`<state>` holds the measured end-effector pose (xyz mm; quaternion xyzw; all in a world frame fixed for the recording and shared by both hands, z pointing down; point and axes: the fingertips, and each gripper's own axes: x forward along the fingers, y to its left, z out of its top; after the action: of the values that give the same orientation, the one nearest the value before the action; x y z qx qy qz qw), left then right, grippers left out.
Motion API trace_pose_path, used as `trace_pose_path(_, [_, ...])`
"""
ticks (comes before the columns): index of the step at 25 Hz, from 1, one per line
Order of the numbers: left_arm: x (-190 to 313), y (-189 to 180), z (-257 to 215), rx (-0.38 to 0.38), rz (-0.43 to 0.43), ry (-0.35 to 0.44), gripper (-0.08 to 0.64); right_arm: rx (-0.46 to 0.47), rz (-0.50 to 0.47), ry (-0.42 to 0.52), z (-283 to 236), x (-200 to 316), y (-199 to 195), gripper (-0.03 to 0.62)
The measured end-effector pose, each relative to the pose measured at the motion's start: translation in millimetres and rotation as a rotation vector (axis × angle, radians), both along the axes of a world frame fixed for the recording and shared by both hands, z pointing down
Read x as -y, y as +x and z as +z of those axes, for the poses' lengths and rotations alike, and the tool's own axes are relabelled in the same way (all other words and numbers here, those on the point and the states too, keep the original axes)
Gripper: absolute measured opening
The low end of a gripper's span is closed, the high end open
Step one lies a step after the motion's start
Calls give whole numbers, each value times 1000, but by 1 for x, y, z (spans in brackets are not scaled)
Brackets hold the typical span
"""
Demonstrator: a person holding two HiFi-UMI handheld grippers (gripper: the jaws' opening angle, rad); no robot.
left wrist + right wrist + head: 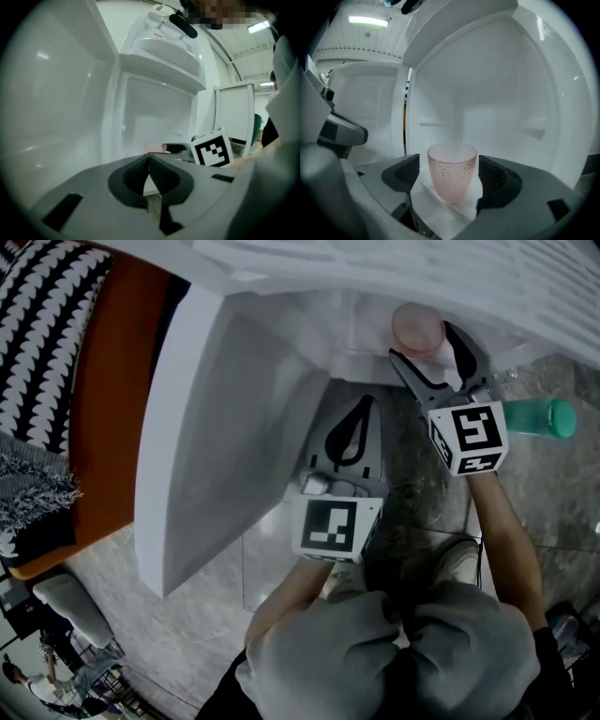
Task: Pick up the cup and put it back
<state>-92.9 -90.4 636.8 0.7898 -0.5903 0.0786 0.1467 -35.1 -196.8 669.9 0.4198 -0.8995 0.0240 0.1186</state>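
Cup (pixel 452 171) upright on white fridge shelf (pixel 440 213), between spread jaws of right gripper (pixel 421 340), gap each side. Left gripper (pixel 149 161) closed, empty, held back. Likely grasp step; next: squeeze evenly, lift straight.

One pink dimpled cup (pixel 452 171) stands on the floor of one white cabinet (pixel 501 93), which has one door (pixel 225 427) swung open. Two hand-held grippers are in view: the right gripper (pixel 422 341), jaws apart either side of the single cup, and the left gripper (pixel 364 404), jaws together on nothing. Each carries one marker cube, two in all: one on the left (pixel 336 526) and one on the right (pixel 469 435). One green bottle (pixel 536 418) lies on the stone floor (pixel 187 615) by the cabinet's right edge. One black-and-white striped cushion (pixel 47 343) rests on one orange surface (pixel 112 381).
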Motion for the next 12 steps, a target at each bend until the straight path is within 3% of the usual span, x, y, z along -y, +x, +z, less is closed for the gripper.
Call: trace_pose_path(12, [-4, 0, -17, 17, -28, 48, 14, 83, 2, 42, -42, -48, 21, 385])
